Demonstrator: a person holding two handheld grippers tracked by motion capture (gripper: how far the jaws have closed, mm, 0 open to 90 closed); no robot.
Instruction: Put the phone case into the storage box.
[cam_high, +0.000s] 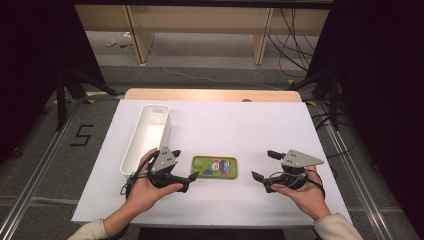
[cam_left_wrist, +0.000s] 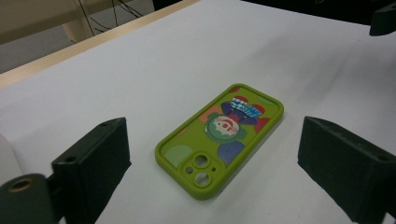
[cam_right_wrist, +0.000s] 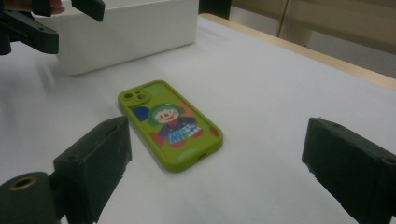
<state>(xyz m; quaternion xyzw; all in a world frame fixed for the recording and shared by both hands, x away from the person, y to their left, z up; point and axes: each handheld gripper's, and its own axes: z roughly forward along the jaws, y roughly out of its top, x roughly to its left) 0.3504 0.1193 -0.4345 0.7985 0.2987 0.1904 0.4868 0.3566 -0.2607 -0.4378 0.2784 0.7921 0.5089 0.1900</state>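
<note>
Phone case lies flat between both grippers' spread fingers.

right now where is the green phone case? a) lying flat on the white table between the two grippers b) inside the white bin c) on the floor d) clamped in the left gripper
a: the green phone case lies flat on the white table, with the left gripper open beside one end and the right gripper open off the other; the white bin stands apart from it.
</note>
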